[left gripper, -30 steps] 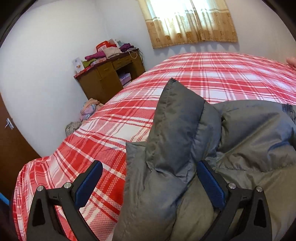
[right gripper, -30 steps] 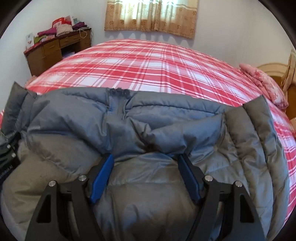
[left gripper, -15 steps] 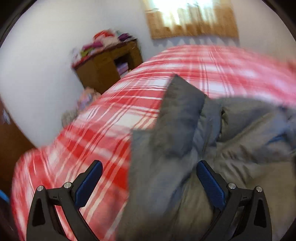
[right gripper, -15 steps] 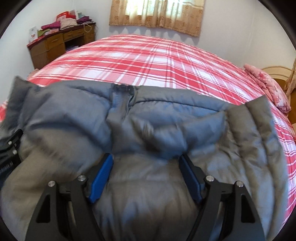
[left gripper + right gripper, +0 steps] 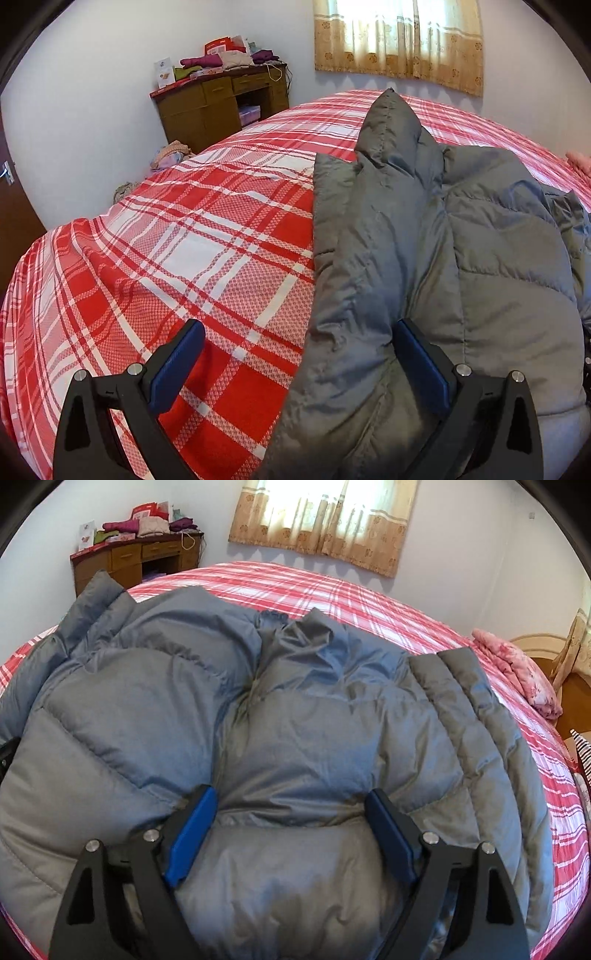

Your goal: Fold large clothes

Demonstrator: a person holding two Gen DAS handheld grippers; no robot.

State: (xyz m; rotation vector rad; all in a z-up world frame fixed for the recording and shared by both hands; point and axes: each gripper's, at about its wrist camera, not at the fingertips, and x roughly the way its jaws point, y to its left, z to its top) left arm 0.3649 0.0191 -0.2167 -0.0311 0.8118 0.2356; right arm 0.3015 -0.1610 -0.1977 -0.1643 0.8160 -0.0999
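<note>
On the bed [image 5: 369,602] lies a grey puffer jacket [image 5: 295,720].

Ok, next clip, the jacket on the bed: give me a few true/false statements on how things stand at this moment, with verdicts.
1. A grey puffer jacket lies on a red plaid bedspread. True.
2. The left gripper is clamped shut on a sleeve. False: its jaws stand wide apart, with the jacket's edge between them.
3. The right gripper is open over the padded jacket. True.
4. The wooden desk by the wall has a bare top. False: folded clothes and boxes are piled on it.
5. A pink cloth lies at the bed's far right. True.
</note>
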